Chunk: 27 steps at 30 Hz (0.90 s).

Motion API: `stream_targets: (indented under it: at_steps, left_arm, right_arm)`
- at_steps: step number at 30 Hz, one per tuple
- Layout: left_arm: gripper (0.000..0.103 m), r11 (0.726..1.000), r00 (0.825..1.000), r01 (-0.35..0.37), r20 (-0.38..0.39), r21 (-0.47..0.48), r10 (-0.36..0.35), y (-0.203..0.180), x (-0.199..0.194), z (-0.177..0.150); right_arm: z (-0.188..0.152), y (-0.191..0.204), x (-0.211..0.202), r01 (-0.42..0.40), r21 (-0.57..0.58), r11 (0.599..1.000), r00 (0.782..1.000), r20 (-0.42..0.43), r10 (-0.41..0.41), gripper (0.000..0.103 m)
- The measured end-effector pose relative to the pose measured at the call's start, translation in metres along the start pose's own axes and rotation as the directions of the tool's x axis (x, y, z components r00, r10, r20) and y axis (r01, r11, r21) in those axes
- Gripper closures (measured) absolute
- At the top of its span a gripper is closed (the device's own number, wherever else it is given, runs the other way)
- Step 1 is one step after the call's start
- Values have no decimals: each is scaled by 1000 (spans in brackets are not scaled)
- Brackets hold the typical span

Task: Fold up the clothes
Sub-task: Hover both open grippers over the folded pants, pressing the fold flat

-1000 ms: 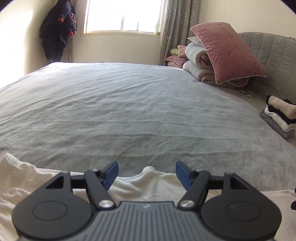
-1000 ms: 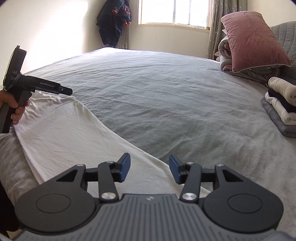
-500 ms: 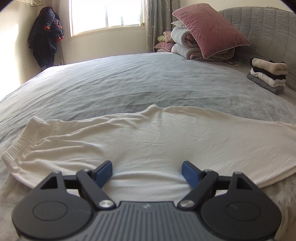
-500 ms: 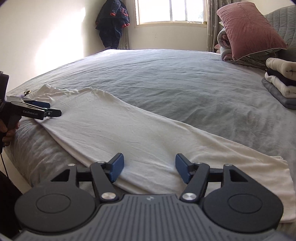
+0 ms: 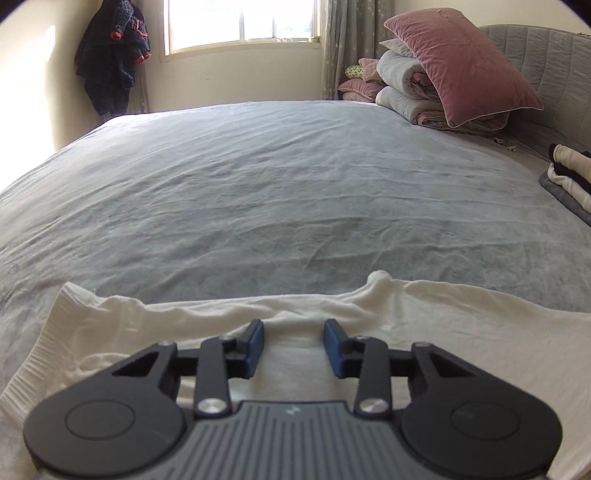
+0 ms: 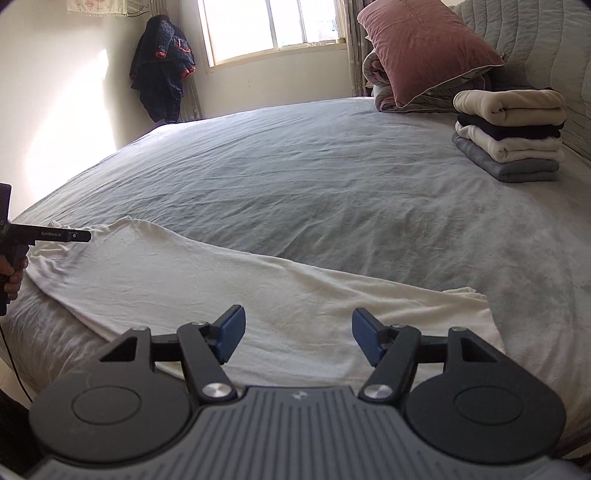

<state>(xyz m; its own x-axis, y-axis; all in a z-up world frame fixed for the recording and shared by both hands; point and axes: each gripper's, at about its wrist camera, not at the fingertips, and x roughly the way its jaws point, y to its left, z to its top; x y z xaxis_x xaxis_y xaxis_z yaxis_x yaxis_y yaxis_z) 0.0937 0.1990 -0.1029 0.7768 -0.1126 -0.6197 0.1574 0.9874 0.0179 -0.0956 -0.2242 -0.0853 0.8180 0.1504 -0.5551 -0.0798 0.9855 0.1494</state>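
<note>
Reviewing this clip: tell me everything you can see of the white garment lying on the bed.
The white garment is a thin, soft-looking, off-white knit, spread flat and long along the near edge of the grey bed. It is lightly wrinkled, with a ribbed band at its left end and a small peak on its far edge. The left gripper is over it near the ribbed end, its jaws closing with cloth between them; whether the pads grip cannot be told. The right gripper hovers open above its other end.

A wide bed [image 5: 280, 192] under a grey sheet fills a cream-walled room. Daylight enters a window [image 5: 240, 22] beside a curtain [image 5: 347, 40]. A dark jacket [image 5: 110, 62] hangs left; a padded headboard [image 5: 546, 70] stands right.
</note>
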Motion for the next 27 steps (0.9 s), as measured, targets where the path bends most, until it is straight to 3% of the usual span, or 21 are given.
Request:
stream_targets:
  at_steps: [7,10,16,20,22,27]
  left_arm:
    - [59,986,987,-160,20,-52,161,31,24,13]
    - [56,974,979,-192,41,-122,198,48,8,15]
    - [47,978,985,-123,103,-167,141,51,-26,-6]
    - [45,966,975,-218,19,-136,223,59,-12,-25]
    - [45,958,974,-215,23,-189,224,65,-17,-24]
    - [41,970,977,-200,41,-142,208,45,-29,-15]
  right_arm:
    - [0,-11,4,67,-5,998,998,-11,-68,35]
    - [1,-21,0,95,20,995,995,1,-95,35]
    - [0,-30,-4,98,64,993,995,21,-99,35]
    - [2,-38,17,116,63,991,993,-33,-114,35]
    - [2,-50,25,175,75,982,984,-41,-172,37]
    - [11,-84,9,214,193,958,976,-5,-217,38]
